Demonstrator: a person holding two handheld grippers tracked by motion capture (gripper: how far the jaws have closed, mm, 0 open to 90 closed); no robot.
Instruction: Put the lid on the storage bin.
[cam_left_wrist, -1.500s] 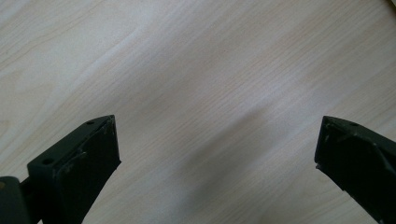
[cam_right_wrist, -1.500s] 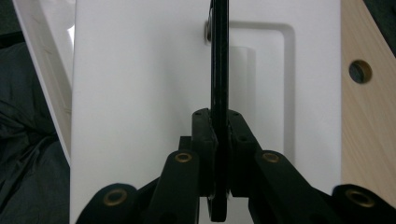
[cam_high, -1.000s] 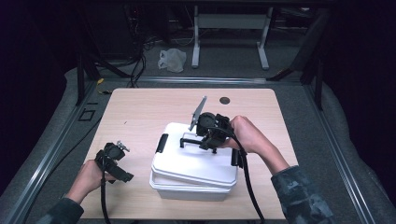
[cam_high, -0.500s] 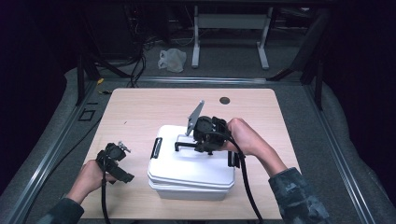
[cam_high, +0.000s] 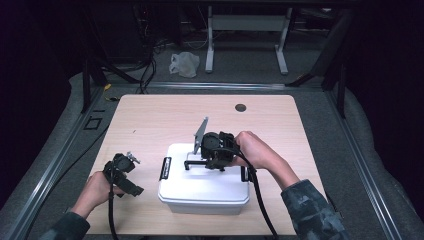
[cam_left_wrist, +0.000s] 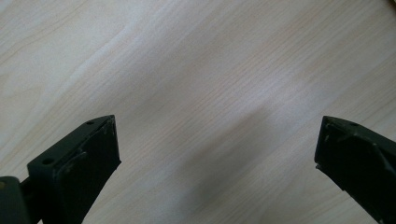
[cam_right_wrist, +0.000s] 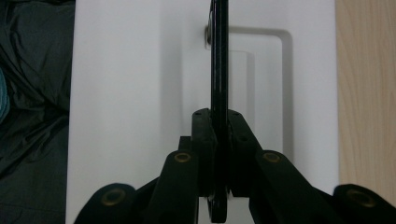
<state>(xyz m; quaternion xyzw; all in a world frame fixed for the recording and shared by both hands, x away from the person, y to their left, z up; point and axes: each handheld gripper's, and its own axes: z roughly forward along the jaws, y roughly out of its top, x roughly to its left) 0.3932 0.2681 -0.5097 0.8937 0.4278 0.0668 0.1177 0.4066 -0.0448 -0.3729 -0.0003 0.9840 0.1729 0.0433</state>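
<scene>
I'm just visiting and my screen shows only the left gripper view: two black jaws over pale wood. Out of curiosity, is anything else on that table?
Observer: Yes. A white box with a lid stands just to the right of the left gripper, which is open with nothing between its jaws.
Operator: And what is the other hand doing?
Observer: The right gripper is shut on the black handle on top of the box's lid.
Operator: Is the lid fastened down?
Observer: There is a black latch at each end of the box, but I cannot tell whether they are clipped.
</scene>
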